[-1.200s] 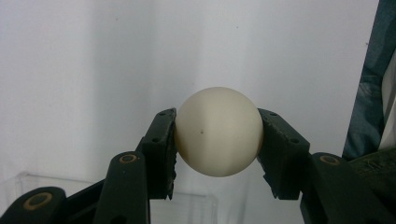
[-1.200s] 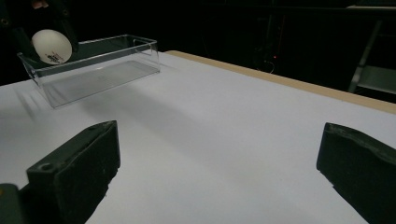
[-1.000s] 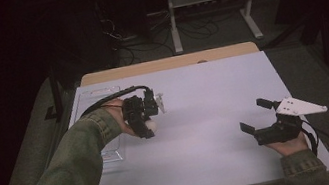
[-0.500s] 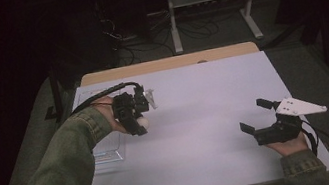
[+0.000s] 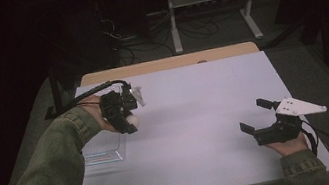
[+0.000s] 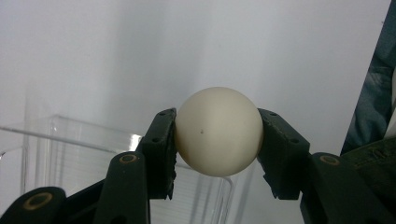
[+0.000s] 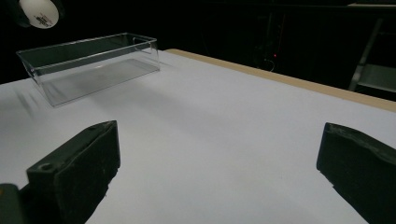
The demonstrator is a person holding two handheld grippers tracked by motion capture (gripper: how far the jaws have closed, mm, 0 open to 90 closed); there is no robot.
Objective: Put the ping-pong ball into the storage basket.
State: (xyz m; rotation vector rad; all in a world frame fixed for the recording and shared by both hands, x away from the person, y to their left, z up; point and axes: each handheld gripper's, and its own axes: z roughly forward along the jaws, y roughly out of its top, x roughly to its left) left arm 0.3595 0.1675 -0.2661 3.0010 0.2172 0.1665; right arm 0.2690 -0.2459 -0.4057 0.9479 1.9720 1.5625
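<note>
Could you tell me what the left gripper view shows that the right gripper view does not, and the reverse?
Left gripper view alone: the left gripper up close, its two jaws pressed on either side of a white ball, with a small dark speck on the ball's front. Right gripper view alone: the right gripper with its jaws wide apart and nothing between them, low over the white table, plus the table's tan far edge and dark background. Both: the clear plastic box on the table, and the ball, which in the right gripper view sits small at the top left corner.
</note>
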